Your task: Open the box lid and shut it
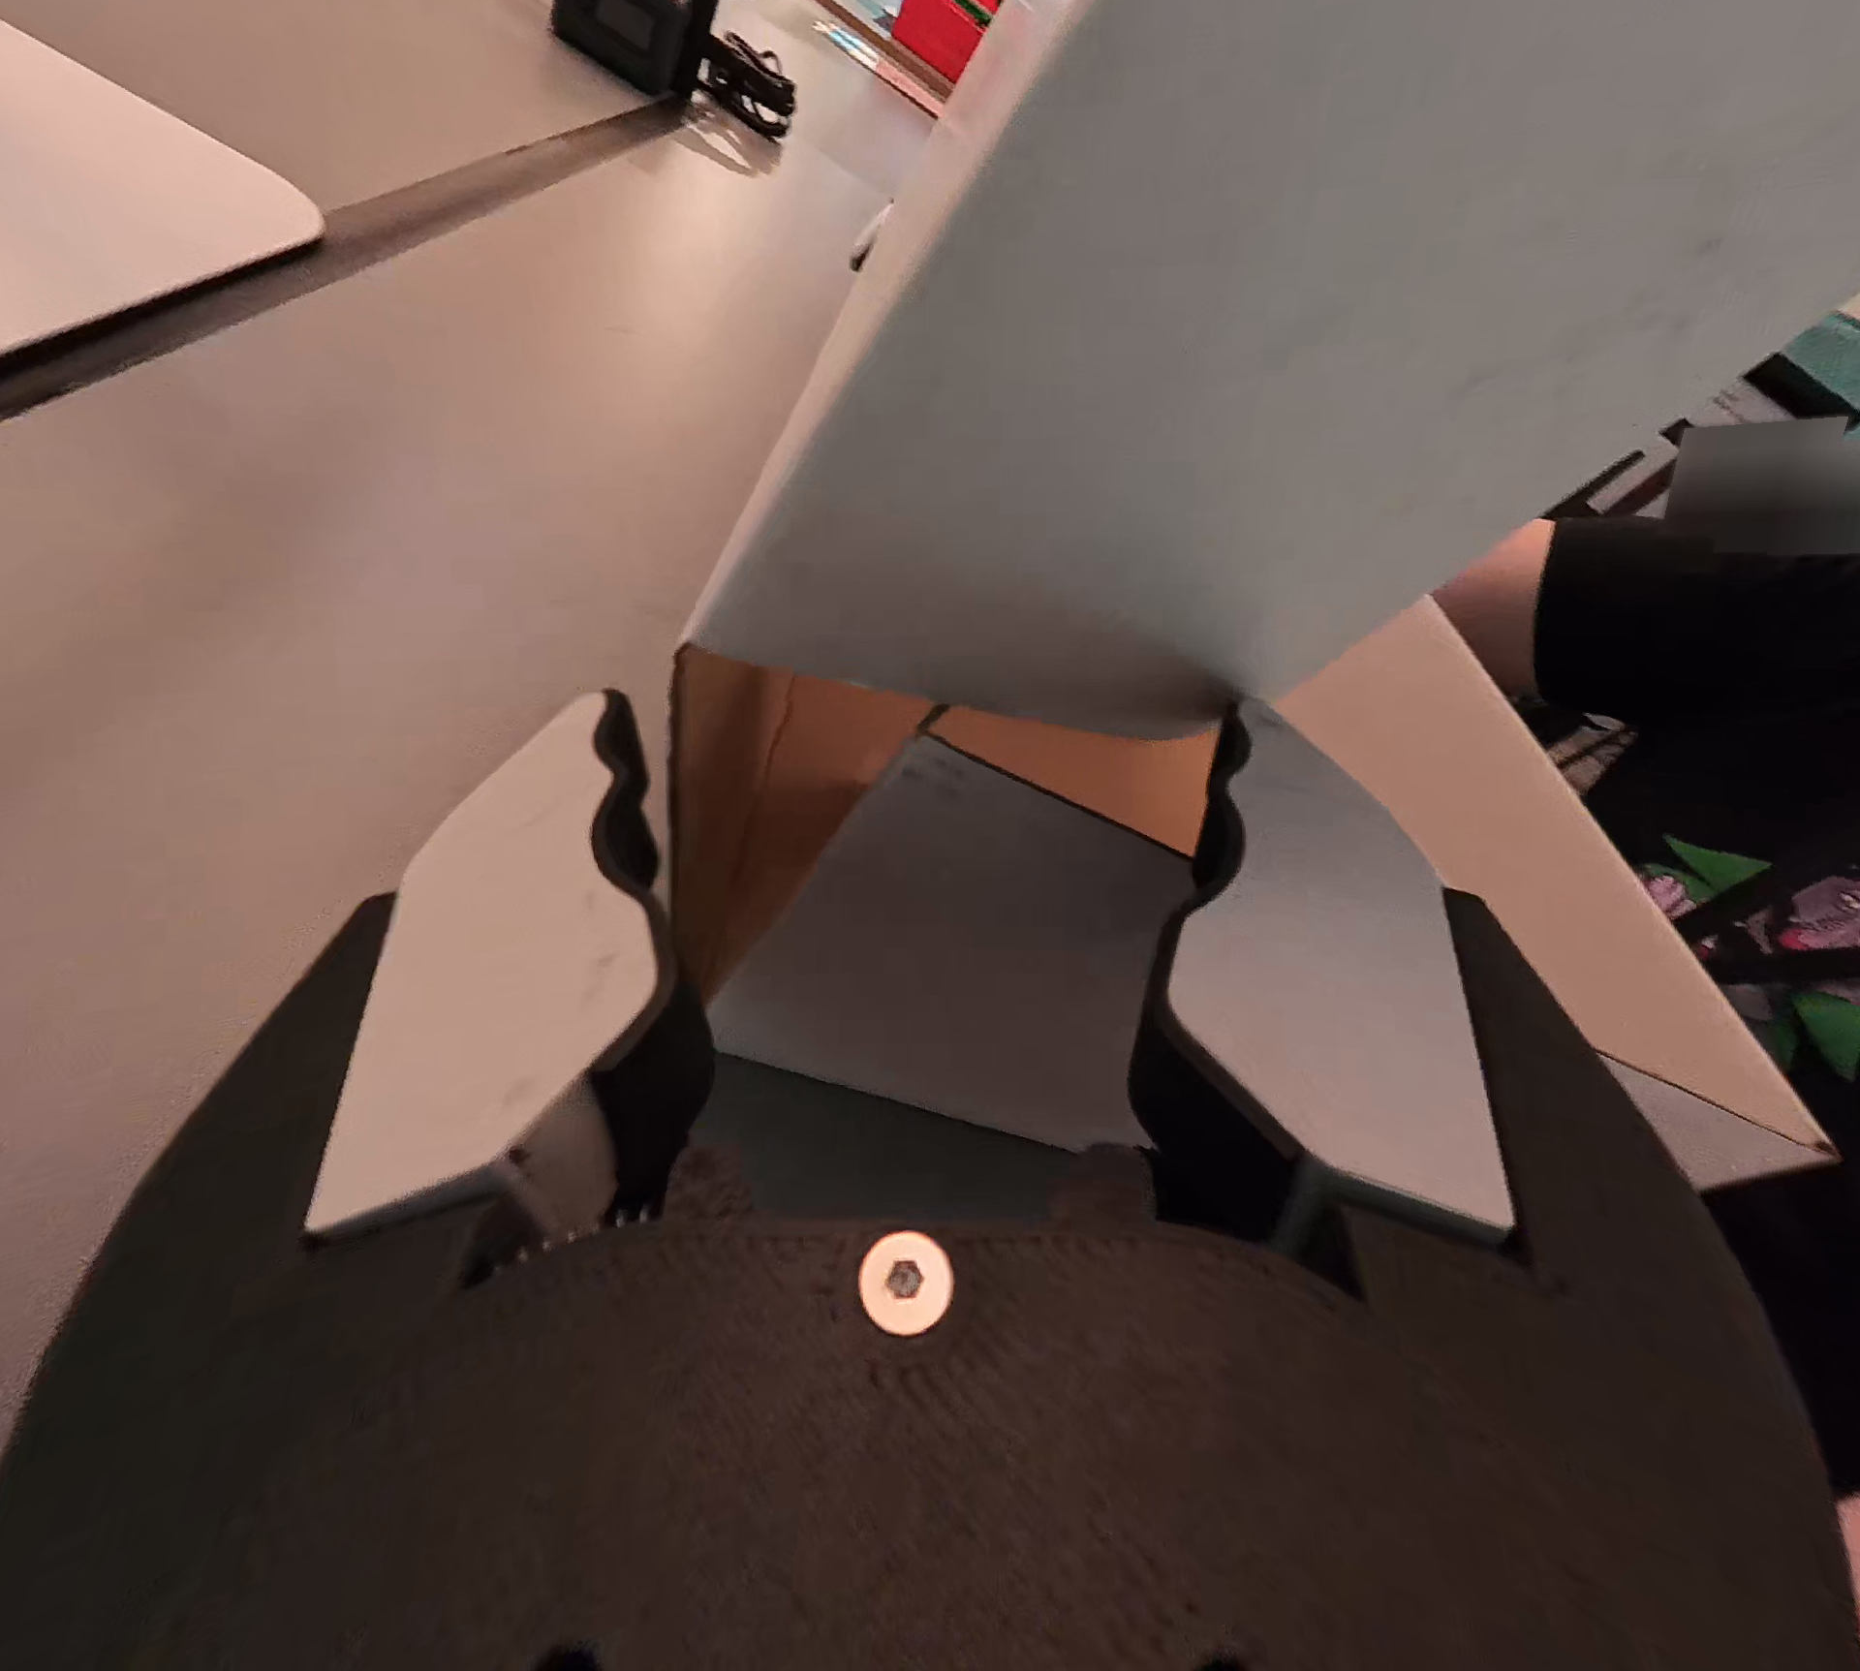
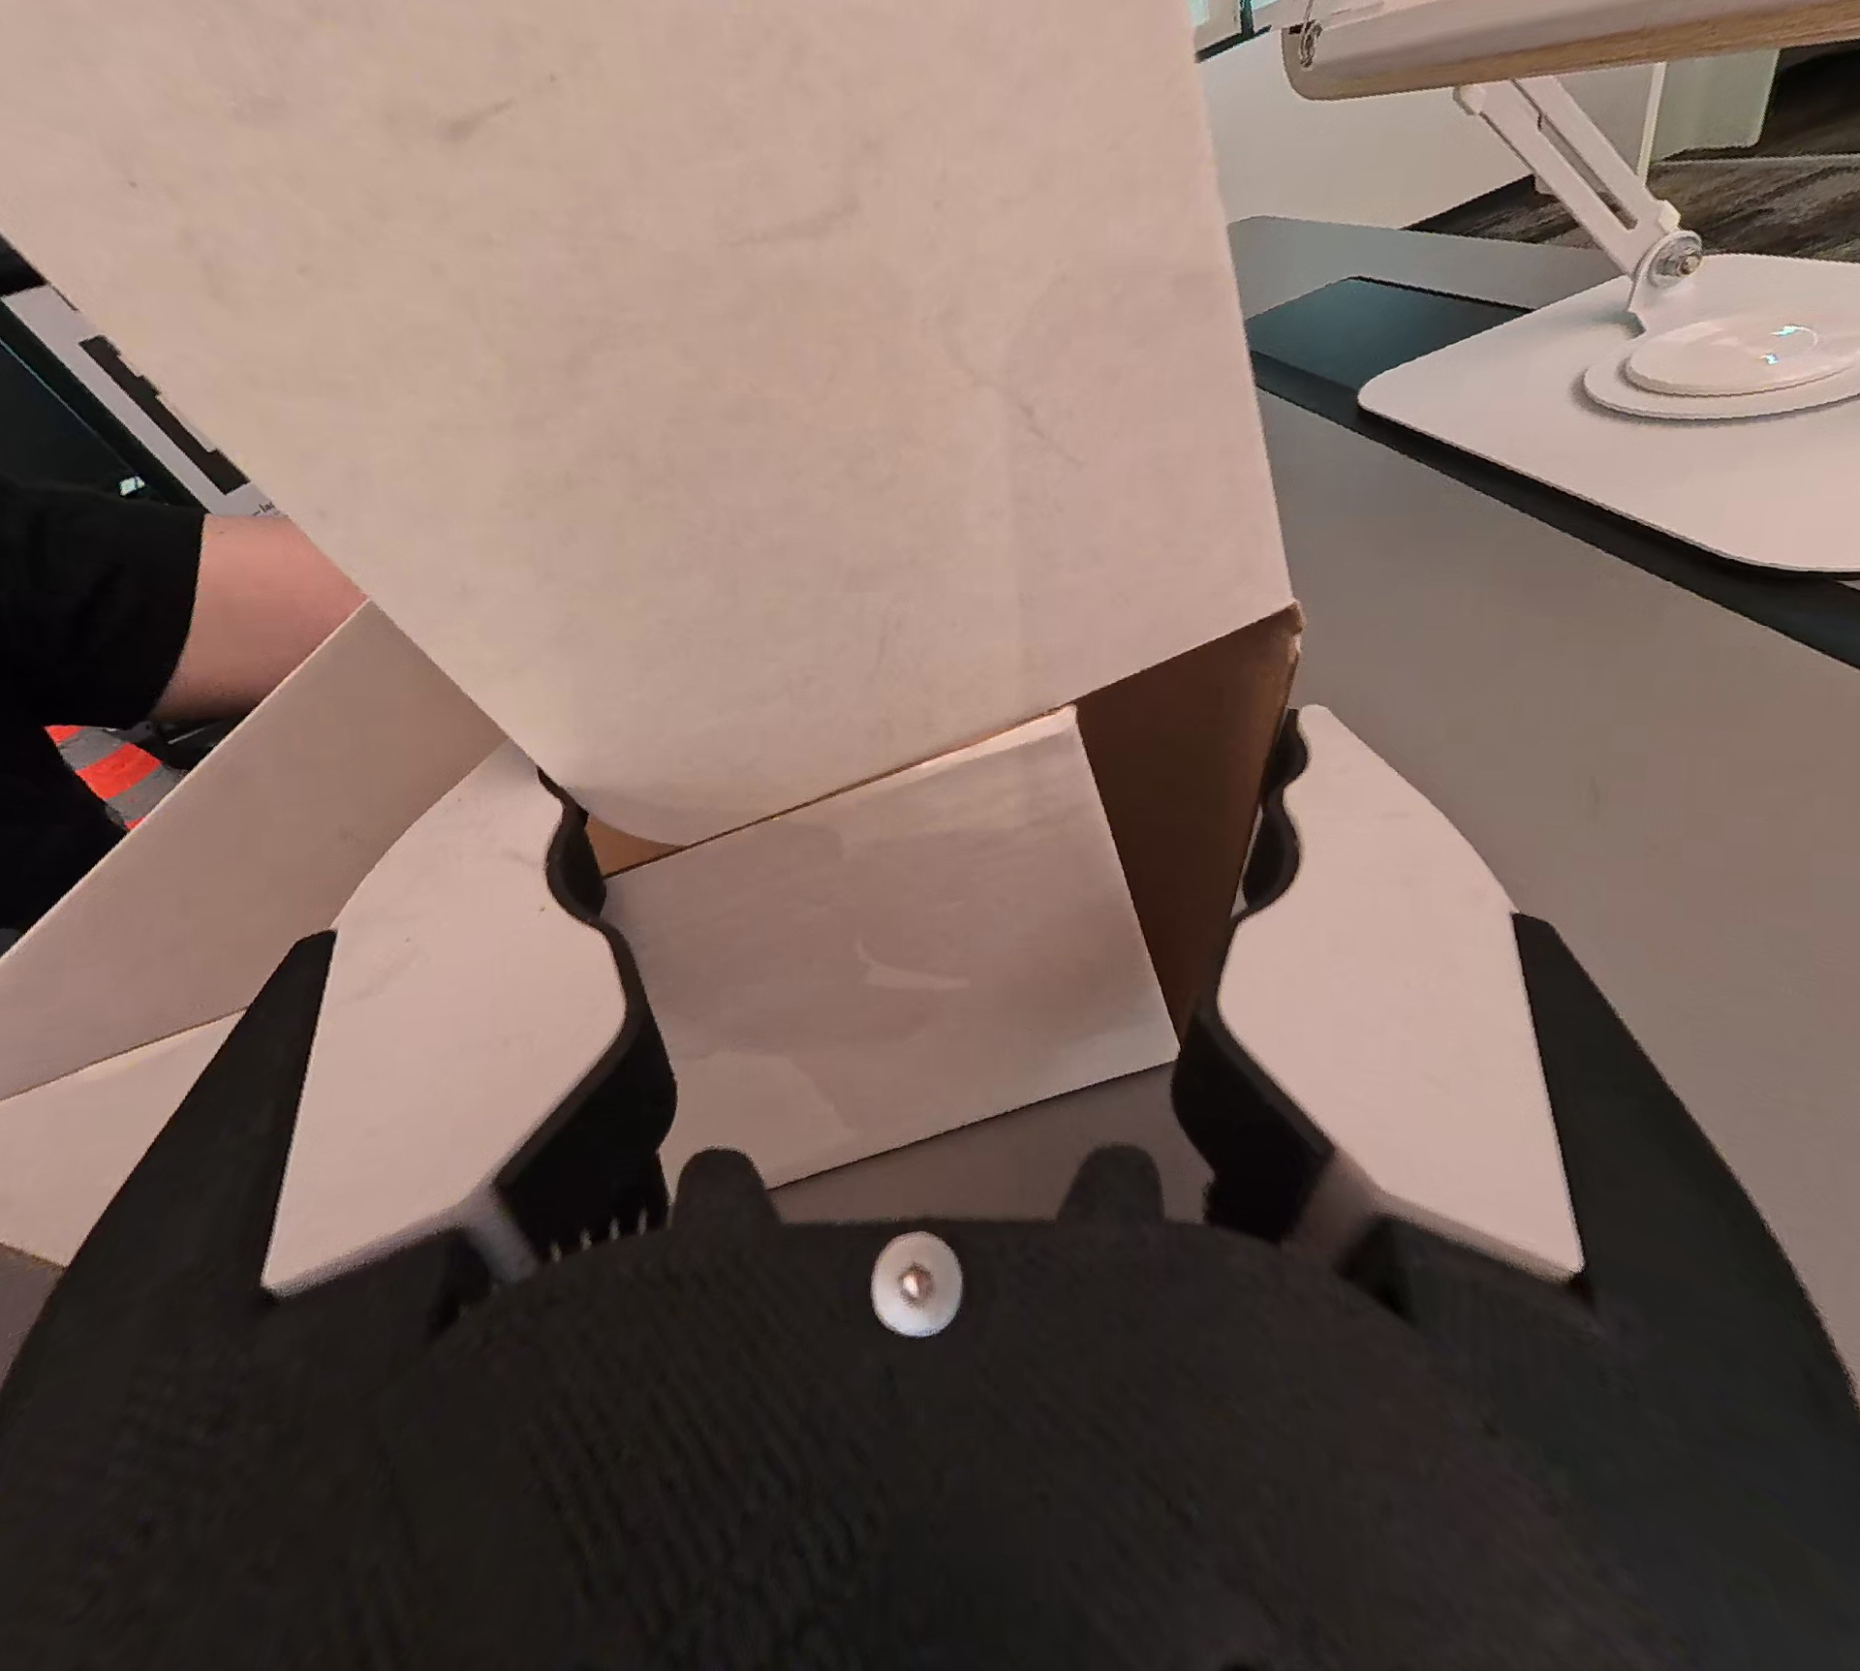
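While the white box lid (image 1: 1258,294) is raised steeply over the box (image 1: 966,948), its lower rounded edge is seen just ahead of both claws. In the left wrist view, the left gripper (image 1: 921,777) is held with its fingers spread wide apart, nothing clamped between them; the right-hand fingertip (image 1: 1230,767) is seen right under the lid's edge, though contact cannot be confirmed. The brown cardboard inside of the box is visible between the fingers, with a white front wall below it. The box is set on a pale grey table (image 1: 352,616) — a dark device with cables (image 1: 634,7) is seen farther back on it, well apart from the box. A forearm in a black sleeve (image 1: 1661,616) is seen at the right edge.

In the right wrist view, the right gripper (image 2: 931,802) is likewise held open, its fingers spread and empty. The lid (image 2: 654,264) fills the upper part of the view, and its rounded lower edge is seen just above the left-hand fingertip (image 2: 569,828); whether they touch cannot be told. A white tilting stand (image 2: 1610,314) carrying a printed sheet is placed on the table to the right — well apart from the box.
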The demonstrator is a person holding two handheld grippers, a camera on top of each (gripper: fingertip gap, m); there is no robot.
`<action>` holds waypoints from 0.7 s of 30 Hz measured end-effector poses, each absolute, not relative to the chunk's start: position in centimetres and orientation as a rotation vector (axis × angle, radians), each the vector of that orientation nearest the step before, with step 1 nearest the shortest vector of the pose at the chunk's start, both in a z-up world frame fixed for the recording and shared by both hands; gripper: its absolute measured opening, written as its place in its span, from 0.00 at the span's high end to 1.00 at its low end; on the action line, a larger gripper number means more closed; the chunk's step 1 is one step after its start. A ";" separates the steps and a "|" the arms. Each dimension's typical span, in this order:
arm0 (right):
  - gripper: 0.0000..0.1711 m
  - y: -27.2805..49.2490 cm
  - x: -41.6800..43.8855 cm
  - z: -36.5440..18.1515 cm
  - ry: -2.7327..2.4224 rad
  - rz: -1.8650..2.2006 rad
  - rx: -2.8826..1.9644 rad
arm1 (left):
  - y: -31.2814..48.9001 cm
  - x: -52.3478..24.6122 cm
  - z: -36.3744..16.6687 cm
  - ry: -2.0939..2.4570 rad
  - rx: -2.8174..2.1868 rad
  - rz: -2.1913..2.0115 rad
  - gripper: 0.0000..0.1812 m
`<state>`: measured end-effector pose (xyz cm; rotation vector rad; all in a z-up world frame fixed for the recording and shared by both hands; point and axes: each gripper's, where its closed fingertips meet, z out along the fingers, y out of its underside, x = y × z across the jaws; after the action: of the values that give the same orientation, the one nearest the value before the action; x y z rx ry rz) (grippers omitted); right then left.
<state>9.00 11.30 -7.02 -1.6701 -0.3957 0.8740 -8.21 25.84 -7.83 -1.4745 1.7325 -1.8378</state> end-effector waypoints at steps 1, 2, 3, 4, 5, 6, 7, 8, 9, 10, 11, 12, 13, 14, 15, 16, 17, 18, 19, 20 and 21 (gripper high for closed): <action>0.26 11.3 8.9 -7.0 -0.395 0.876 -1.667 | 25.5 -8.3 -7.8 1.740 -1.468 -1.864 0.44; 0.26 11.3 8.9 -7.0 -0.392 0.875 -1.667 | 25.5 -8.3 -7.8 1.734 -1.466 -1.872 0.44; 0.27 11.2 8.9 -7.1 -0.391 0.878 -1.666 | 25.5 -8.4 -7.7 1.731 -1.466 -1.877 0.45; 0.27 11.2 9.0 -7.1 -0.391 0.880 -1.665 | 25.5 -8.5 -7.7 1.729 -1.466 -1.883 0.45; 0.27 11.2 9.0 -7.0 -0.389 0.879 -1.664 | 25.5 -8.5 -7.7 1.729 -1.464 -1.883 0.47; 0.27 11.2 8.9 -7.0 -0.389 0.879 -1.664 | 25.5 -8.6 -7.8 1.731 -1.460 -1.882 0.48; 0.27 11.2 8.9 -7.0 -0.391 0.879 -1.663 | 25.6 -8.6 -7.8 1.734 -1.458 -1.885 0.49; 0.27 11.2 8.9 -7.0 -0.395 0.880 -1.664 | 25.6 -8.7 -7.8 1.738 -1.458 -1.884 0.50; 0.27 11.1 8.9 -7.1 -0.402 0.879 -1.667 | 25.6 -8.7 -7.8 1.741 -1.458 -1.885 0.50; 0.27 11.0 8.8 -7.1 -0.406 0.878 -1.669 | 25.6 -8.8 -7.8 1.744 -1.456 -1.886 0.51; 0.27 11.0 8.8 -7.1 -0.408 0.879 -1.669 | 25.6 -8.8 -7.8 1.745 -1.455 -1.885 0.51; 0.27 11.0 8.8 -7.1 -0.409 0.879 -1.669 | 25.6 -8.8 -7.8 1.745 -1.455 -1.885 0.51; 0.27 10.9 8.8 -7.1 -0.409 0.879 -1.669 | 25.6 -8.8 -7.8 1.743 -1.457 -1.886 0.51; 0.27 10.9 8.8 -7.1 -0.407 0.880 -1.668 | 25.6 -8.8 -7.8 1.742 -1.457 -1.886 0.51; 0.27 10.9 8.8 -7.1 -0.405 0.883 -1.668 | 25.6 -8.7 -7.8 1.740 -1.458 -1.887 0.51; 0.27 10.8 8.7 -7.0 -0.404 0.887 -1.667 | 25.6 -8.7 -7.8 1.736 -1.460 -1.890 0.51; 0.26 10.7 8.7 -7.1 -0.406 0.889 -1.667 | 25.6 -8.7 -7.8 1.732 -1.462 -1.893 0.51; 0.26 10.6 8.6 -7.1 -0.405 0.891 -1.664 | 25.6 -8.6 -7.8 1.730 -1.463 -1.896 0.51; 0.26 10.5 8.6 -7.1 -0.399 0.898 -1.663 | 25.6 -8.6 -7.8 1.727 -1.463 -1.900 0.51; 0.26 10.4 8.6 -7.2 -0.392 0.906 -1.661 | 25.6 -8.6 -7.8 1.723 -1.465 -1.902 0.51; 0.26 10.2 8.6 -7.2 -0.384 0.917 -1.662 | 25.5 -8.5 -7.8 1.719 -1.467 -1.903 0.51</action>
<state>8.57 10.25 -7.19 -1.6617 -0.3842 0.9171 -8.50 25.55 -7.76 -1.4667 1.7188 -1.9033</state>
